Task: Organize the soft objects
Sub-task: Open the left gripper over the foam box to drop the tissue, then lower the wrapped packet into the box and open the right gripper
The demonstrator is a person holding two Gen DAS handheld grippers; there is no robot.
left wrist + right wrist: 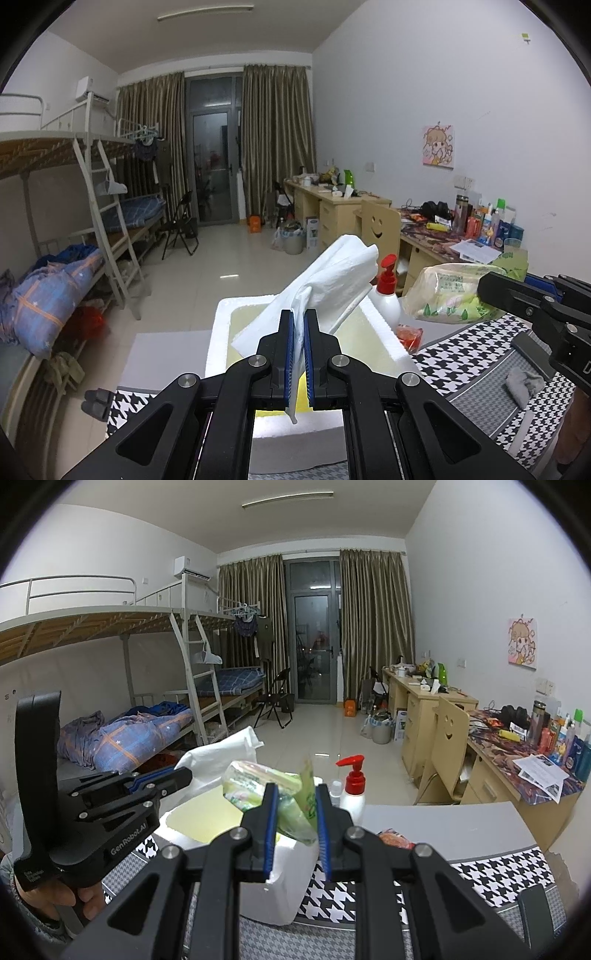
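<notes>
My left gripper (299, 321) is shut on a white folded tissue sheet (325, 277), which it holds up over a white foam box (221, 325) with a yellowish inside. In the right wrist view the left gripper (184, 773) comes in from the left with the white sheet (225, 755) above the foam box (273, 890). My right gripper (295, 794) is shut on a green-printed plastic tissue pack (266, 786), held above the box's right rim. The left wrist view shows that pack (450, 291) at the right, with the right gripper (484, 291) on it.
A white pump bottle with a red top (352, 790) stands behind the box, next to a red packet (410, 336). A grey sock (524, 384) and a dark flat object (528, 345) lie on the houndstooth cloth (491, 878). A hand (88, 897) holds the left gripper's handle.
</notes>
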